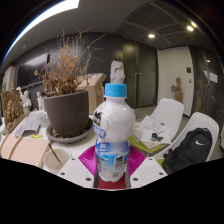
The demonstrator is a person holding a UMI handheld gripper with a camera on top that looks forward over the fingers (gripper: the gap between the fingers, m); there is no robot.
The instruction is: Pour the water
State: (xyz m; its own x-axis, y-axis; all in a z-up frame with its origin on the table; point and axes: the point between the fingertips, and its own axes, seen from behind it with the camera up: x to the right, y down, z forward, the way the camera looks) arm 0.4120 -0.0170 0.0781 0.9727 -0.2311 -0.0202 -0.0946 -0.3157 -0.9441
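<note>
Bottle [113, 128] of clear ribbed plastic, blue cap, upright, gripper [112, 160] jaws clenched on it, dark round pot [68, 112] beside.

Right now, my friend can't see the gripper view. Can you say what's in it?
A plastic water bottle with a blue cap stands upright between the gripper's pink-padded fingers. Behind it are a dark pot of dried plant and a white chair.

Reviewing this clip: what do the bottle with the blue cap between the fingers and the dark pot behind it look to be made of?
Blue-capped clear bottle: apparently thin glossy plastic, see-through with highlights and a printed label wrap; it sits between the gripper pads. Dark round pot holding dried twigs: matte brown-black finish, possibly plastic or ceramic; the look leaves that open.
</note>
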